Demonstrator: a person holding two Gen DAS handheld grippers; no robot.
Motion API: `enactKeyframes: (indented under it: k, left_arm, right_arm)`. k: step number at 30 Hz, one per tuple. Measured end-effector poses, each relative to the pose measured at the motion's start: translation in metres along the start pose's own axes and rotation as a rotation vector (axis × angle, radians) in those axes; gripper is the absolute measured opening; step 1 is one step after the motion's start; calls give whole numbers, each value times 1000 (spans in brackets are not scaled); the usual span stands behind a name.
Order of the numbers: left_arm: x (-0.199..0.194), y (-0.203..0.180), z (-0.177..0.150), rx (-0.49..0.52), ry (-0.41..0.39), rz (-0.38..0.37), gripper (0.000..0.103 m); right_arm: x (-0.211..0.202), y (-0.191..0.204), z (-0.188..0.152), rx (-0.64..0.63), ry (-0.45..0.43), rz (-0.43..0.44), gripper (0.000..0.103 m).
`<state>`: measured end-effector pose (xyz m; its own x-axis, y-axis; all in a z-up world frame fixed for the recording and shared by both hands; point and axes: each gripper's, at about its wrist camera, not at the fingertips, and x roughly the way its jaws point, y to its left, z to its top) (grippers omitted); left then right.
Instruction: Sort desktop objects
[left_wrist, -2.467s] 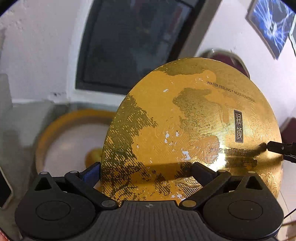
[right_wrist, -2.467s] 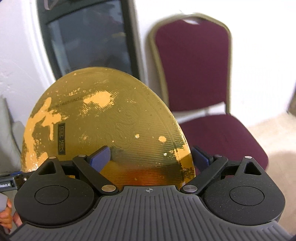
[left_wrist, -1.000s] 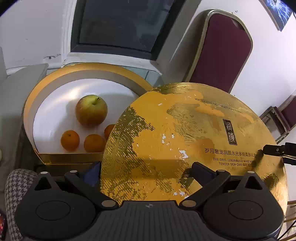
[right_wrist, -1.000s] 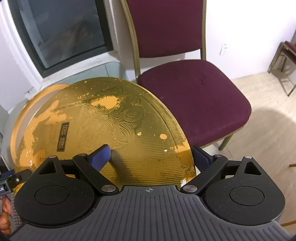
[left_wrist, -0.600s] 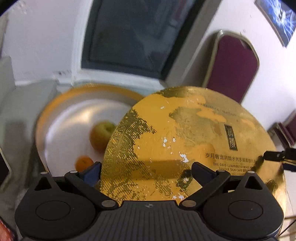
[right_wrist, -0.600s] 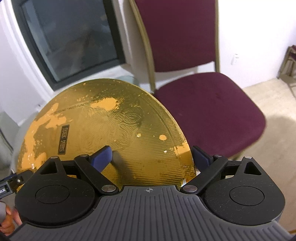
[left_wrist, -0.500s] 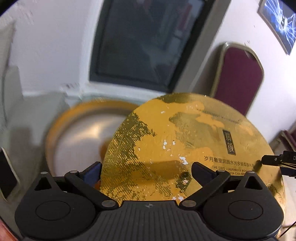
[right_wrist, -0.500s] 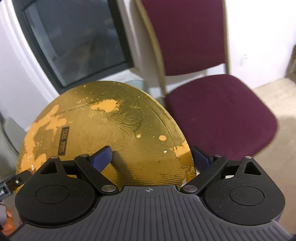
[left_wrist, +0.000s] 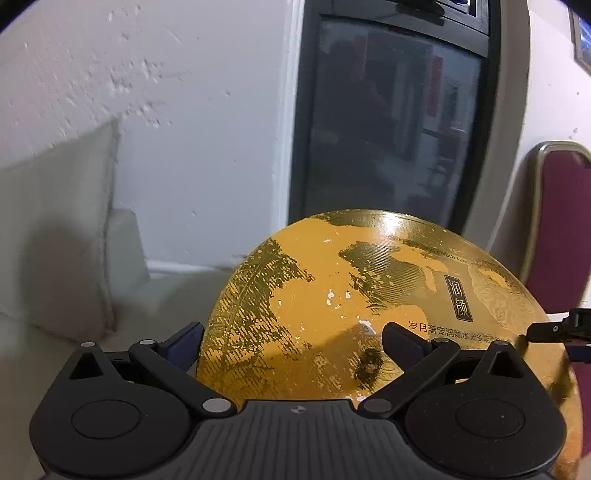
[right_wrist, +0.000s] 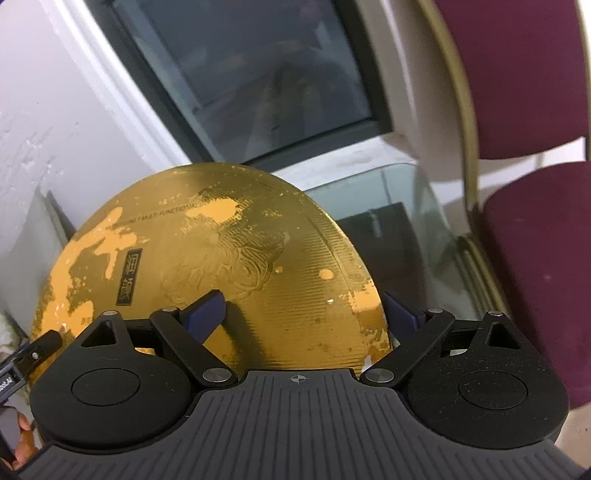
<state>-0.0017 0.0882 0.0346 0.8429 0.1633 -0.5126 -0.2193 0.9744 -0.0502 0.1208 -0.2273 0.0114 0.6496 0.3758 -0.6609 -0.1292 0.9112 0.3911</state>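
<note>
A round gold lid (left_wrist: 369, 295) with black Chinese lettering fills the lower half of the left wrist view. It is held up between both grippers. My left gripper (left_wrist: 291, 341) is shut on the lid's left rim, one finger outside the edge and one on its face. In the right wrist view the same gold lid (right_wrist: 221, 258) is tilted, and my right gripper (right_wrist: 303, 310) is shut on its right rim. The right gripper's finger (left_wrist: 554, 330) shows at the lid's far edge in the left wrist view. The box base and fruit are out of sight.
A dark window (left_wrist: 388, 129) in a white wall stands straight ahead. A maroon chair (right_wrist: 535, 110) is at the right, beside a glass tabletop (right_wrist: 388, 195). A grey cushion (left_wrist: 55, 229) leans at the left. A person's fingers (right_wrist: 22, 443) show at the bottom left.
Both grippers have tilted up with the lid. The gold-rimmed box with the apple and oranges has dropped out of the left wrist view, leaving wall and window.
</note>
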Motion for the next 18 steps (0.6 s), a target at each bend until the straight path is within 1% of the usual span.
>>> enactKeyframes:
  k: [4, 8, 13, 18]
  left_arm:
    - [10, 8, -1, -47, 21, -4, 100]
    - [23, 5, 0, -50, 4, 5, 100]
    - [44, 9, -6, -73, 7, 22, 100]
    - [66, 16, -17, -88, 45, 43, 100]
  right_arm:
    - [20, 3, 9, -8, 12, 3, 95]
    - [36, 6, 16, -26, 6, 5, 95]
    - [54, 9, 19, -61, -5, 9, 95]
    - [69, 11, 17, -93, -12, 0, 95]
